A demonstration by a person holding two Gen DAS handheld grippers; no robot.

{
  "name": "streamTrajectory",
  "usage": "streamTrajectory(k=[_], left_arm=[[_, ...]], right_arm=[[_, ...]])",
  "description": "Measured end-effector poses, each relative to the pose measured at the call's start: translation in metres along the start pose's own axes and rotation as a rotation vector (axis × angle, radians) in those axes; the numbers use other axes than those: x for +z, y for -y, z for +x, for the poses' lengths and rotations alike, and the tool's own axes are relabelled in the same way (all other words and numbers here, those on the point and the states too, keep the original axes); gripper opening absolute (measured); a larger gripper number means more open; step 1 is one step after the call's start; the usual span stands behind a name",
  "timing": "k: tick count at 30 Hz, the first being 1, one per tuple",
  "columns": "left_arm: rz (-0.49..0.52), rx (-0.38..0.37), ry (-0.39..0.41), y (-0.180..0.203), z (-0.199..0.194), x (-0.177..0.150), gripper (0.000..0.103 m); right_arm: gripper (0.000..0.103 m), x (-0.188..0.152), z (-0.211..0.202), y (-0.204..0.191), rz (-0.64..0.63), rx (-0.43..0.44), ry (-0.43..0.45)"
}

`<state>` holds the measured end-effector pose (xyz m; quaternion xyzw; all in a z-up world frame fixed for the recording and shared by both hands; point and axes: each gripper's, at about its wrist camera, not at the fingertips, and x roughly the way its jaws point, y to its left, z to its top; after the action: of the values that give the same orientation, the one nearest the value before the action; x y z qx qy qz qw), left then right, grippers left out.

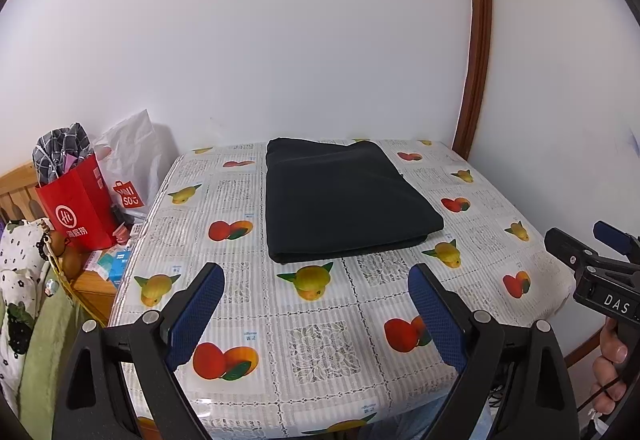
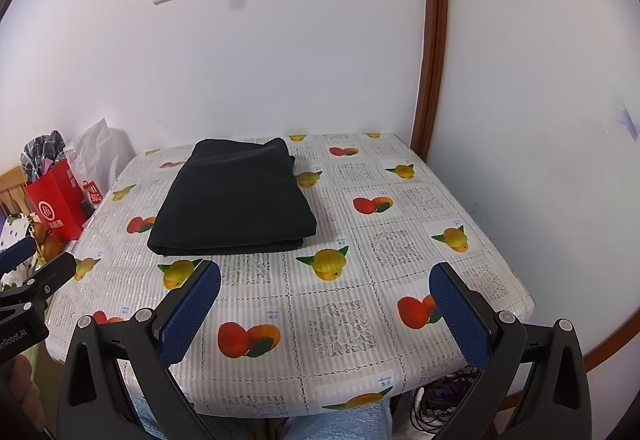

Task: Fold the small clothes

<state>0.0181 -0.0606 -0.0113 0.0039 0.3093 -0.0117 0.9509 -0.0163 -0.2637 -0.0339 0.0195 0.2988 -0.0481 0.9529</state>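
Left gripper and right gripper hover spread wide, empty. Folded black garment lies flat on the table beyond both, untouched.

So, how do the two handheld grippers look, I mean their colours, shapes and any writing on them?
Both are alike. The left gripper and right gripper have matte black angular frames with round silver pivot pins, and their jaws carry flat blue textured pads. Seen from the side, the right one bears white letters "DAS" and the left one partly cut-off white text ending "Robot.AI". A bare hand grips the right handle; no sleeve shows.
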Motion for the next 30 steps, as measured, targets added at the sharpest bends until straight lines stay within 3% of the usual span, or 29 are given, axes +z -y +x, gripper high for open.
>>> streamTrajectory(k=[30], left_arm=[[0.011,0.014,-0.01,-0.0057,0.0035,-0.0006,0.093]], right_arm=[[0.103,0.001,0.0031,-0.005,-0.002,-0.009,-0.005]])
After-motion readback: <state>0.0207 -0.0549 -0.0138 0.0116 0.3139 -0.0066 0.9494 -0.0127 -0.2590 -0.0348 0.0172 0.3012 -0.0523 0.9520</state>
